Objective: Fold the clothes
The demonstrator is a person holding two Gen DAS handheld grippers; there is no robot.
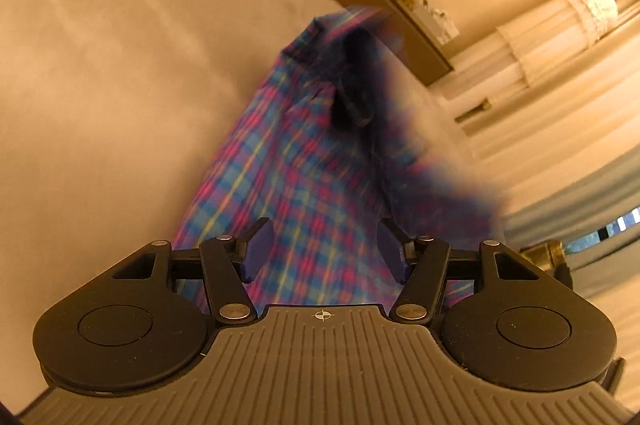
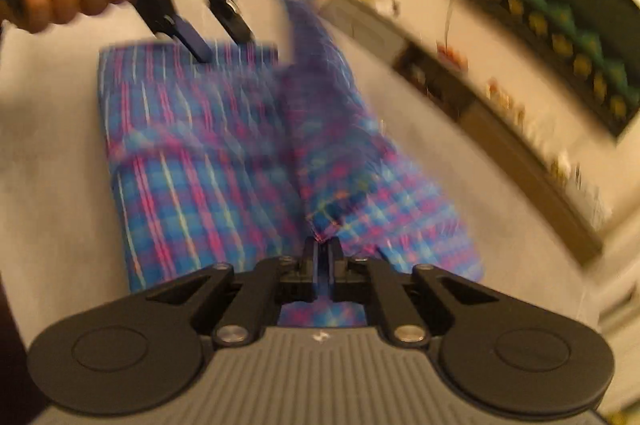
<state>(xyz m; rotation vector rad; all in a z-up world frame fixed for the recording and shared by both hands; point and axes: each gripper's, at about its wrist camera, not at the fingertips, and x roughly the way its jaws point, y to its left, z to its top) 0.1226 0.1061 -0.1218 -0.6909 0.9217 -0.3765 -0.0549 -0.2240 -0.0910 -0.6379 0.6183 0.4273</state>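
Plaid cotton, blue crossed with pink and yellow: the checked shirt lies on the pale bedsheet, a corner pinched at twelve o'clock in my right claw. I should carry it across low and taut. My left claw hovers spread above the far hem.

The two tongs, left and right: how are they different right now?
The left tongs have their fingers wide apart with nothing between them; the right tongs are squeezed shut on a corner of the plaid cloth. The left tongs hang over the cloth's far edge; the right tongs lift their corner, folding it over. Both have black frames and blue finger pads.
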